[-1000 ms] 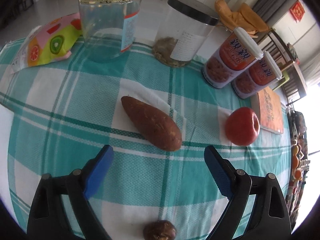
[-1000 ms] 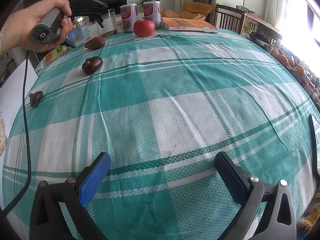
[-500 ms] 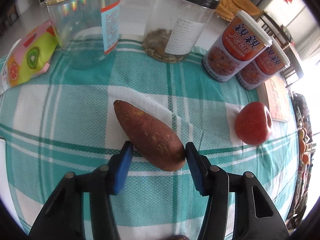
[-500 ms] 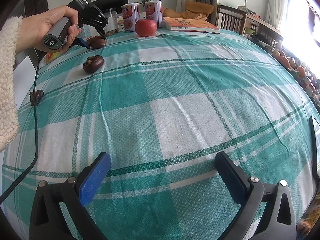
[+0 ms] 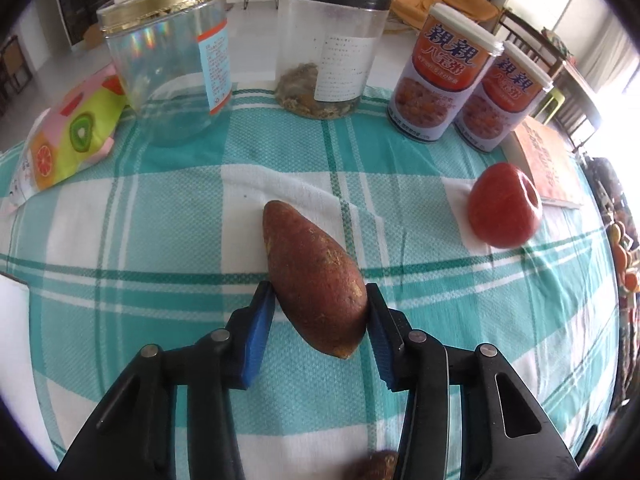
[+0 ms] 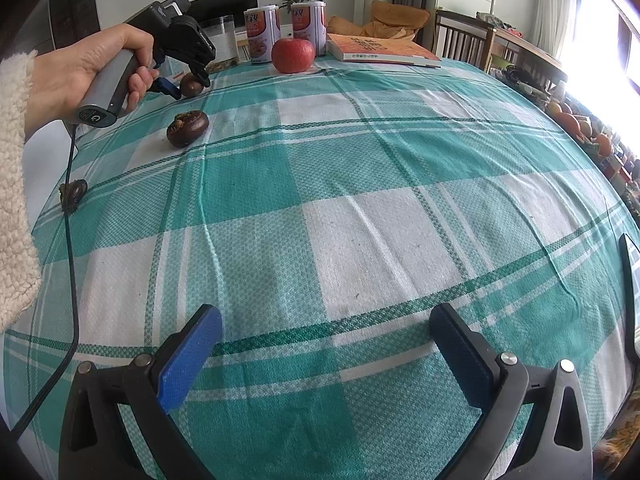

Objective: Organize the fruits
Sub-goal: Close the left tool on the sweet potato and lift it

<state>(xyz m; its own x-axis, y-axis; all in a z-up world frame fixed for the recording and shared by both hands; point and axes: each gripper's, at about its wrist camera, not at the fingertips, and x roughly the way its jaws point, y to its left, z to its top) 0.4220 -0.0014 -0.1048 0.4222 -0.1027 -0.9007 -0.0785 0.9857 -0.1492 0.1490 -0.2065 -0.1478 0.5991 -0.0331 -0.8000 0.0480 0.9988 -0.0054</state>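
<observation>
My left gripper [image 5: 320, 300] is closing its jaws on the sweet potato [image 5: 316, 280], and both blue pads [image 5: 260, 320] already touch its sides near the blunt end. The sweet potato lies on the checked tablecloth [image 5: 160, 220]. Taking it as the landmark: the red apple [image 5: 505, 205] sits well off to its right, two cans [image 5: 444, 76] and two clear jars [image 5: 326, 46] stand beyond it, and a dark round fruit [image 6: 187, 128], possibly a mangosteen, lies nearer me. My right gripper [image 6: 326, 346] hangs wide open over bare cloth, holding nothing.
</observation>
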